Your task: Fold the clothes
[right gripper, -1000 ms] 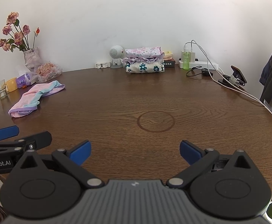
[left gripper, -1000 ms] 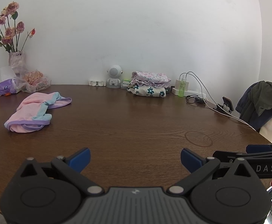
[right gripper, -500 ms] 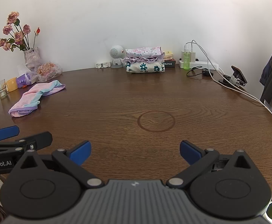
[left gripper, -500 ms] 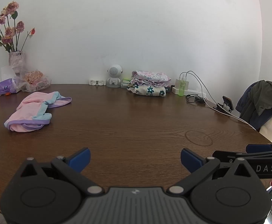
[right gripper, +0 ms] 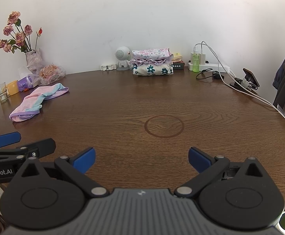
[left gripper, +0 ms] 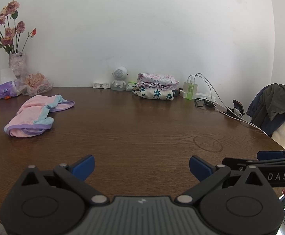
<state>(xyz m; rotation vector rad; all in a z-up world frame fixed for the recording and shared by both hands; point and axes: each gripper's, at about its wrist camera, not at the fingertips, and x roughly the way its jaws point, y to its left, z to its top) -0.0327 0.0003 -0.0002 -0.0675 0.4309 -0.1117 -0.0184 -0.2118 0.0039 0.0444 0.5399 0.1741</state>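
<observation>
Both the left gripper (left gripper: 141,165) and the right gripper (right gripper: 141,159) hover low over the near edge of the brown wooden surface (right gripper: 162,101), each with its blue-tipped fingers spread wide and nothing between them. A crumpled pink garment (left gripper: 35,116) with blue and purple trim lies on the surface well to the left and well apart from both grippers. A pile of folded clothes (right gripper: 152,61) sits at the far edge by the wall, next to a small white robot figure (right gripper: 123,57).
</observation>
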